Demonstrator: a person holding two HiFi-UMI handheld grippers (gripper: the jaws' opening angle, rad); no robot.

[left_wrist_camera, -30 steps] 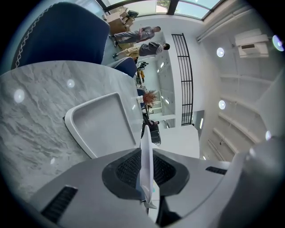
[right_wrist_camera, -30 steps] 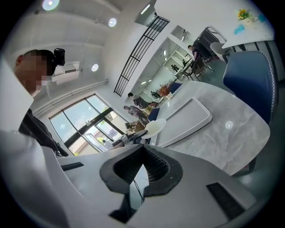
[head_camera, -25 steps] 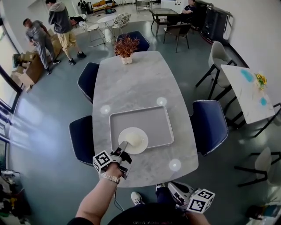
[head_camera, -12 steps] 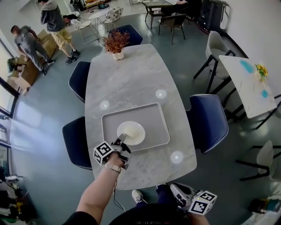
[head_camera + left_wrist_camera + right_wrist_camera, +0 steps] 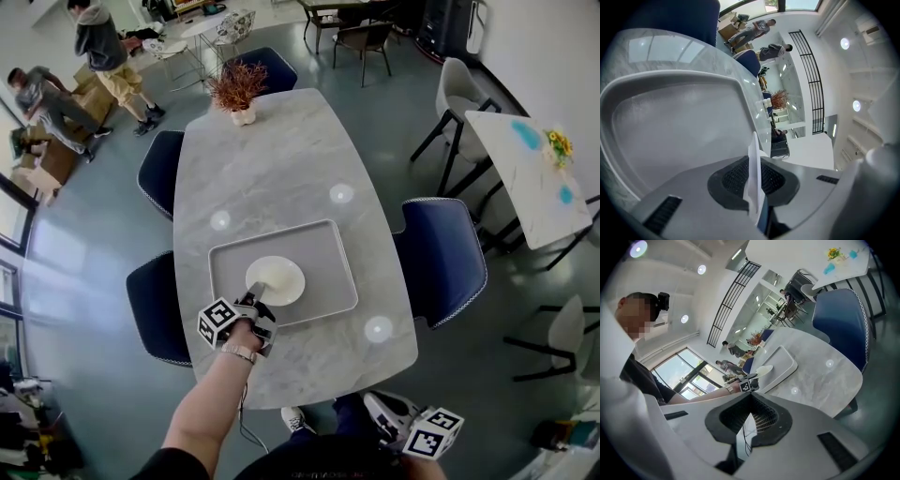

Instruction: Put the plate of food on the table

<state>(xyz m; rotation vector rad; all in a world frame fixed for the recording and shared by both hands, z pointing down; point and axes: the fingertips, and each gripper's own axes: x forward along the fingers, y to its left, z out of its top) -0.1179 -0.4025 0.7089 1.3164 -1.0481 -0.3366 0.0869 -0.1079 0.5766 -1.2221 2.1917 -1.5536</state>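
**Item: white plate, held by its rim**

Right gripper [image 5: 373, 405]: nearest me, jaws together, empty. Left gripper [image 5: 260, 296]: I had it pinched on the near rim of the plate [image 5: 277, 279], over the grey tray [image 5: 323, 246] on the table [image 5: 272, 159]. I judged the plate light, stiff, slick and breakable, with the rim the only hold.

Bare tabletop [image 5: 281, 159] beyond tray [image 5: 328, 267], potted plant [image 5: 236, 86] at far end, chairs [image 5: 441, 262] flanking sides

Pale grey left gripper [image 5: 259, 294], black-and-white marker cube [image 5: 217, 323], metal watch [image 5: 236, 353].

Bright even daylight, strong fisheye distortion.
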